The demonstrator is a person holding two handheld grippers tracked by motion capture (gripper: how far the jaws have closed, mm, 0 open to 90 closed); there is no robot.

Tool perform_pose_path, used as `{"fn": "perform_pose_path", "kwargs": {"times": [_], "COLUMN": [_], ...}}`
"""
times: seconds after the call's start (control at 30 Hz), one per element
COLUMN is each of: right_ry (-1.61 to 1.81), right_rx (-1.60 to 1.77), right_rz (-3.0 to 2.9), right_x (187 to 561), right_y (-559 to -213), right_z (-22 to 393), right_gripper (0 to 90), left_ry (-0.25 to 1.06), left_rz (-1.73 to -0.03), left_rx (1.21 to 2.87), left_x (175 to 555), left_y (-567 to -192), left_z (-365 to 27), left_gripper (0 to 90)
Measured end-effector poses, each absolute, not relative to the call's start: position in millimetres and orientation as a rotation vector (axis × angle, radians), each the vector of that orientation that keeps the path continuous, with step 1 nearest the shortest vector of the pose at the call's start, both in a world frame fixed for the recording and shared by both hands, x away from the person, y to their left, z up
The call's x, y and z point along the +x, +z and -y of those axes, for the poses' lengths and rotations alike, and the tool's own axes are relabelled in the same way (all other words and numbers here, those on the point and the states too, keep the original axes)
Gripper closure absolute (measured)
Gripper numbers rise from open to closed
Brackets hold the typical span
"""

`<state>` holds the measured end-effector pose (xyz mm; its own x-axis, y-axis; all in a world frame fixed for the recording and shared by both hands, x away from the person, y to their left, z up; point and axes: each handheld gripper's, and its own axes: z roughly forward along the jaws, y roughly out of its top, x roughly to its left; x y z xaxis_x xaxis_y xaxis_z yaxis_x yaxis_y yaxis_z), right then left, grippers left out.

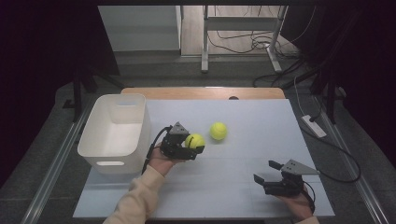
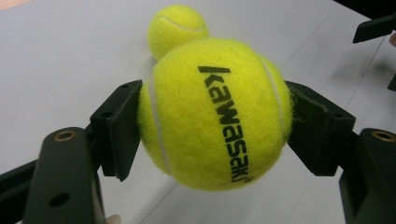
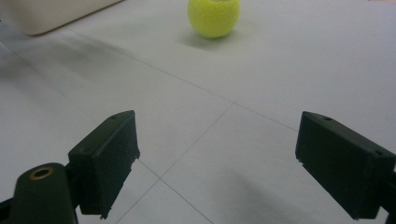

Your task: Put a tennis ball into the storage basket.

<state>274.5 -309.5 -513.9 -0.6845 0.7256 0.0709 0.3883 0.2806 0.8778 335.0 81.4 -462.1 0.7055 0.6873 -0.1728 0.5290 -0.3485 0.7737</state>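
Overhead, a tennis ball (image 1: 194,140) is seen clamped in the left gripper (image 1: 198,145), lifted beside the white bin (image 1: 116,133); a second ball (image 1: 218,131) is left on the table (image 1: 243,186), and the right gripper (image 1: 267,171) is held spread apart. Along the left gripper, the held ball (image 2: 215,114) is pressed by both fingers (image 2: 116,128). Along the right gripper (image 3: 229,163), nothing is gripped between its parted fingers (image 3: 105,158).

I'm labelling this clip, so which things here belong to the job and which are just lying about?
Job:
- held tennis ball, clamped in the left tool
- second tennis ball, on the table
- white bin
- right tool, open and empty

Lying about:
- cables on the floor
- power strip
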Motion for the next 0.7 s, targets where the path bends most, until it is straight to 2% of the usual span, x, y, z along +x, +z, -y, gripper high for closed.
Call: {"fn": "perform_pose_path", "kwargs": {"times": [0.7], "right_ry": [1.370], "right_rx": [1.018], "right_rz": [-2.210], "right_x": [274.8], "right_y": [-513.9], "right_z": [309.9], "right_gripper": [12.9], "left_ry": [0.258], "left_rz": [-0.876], "left_rx": [1.928], "left_x": [326.5], "left_y": [-436.1], "left_z": [-89.0], "left_gripper": [27.0]}}
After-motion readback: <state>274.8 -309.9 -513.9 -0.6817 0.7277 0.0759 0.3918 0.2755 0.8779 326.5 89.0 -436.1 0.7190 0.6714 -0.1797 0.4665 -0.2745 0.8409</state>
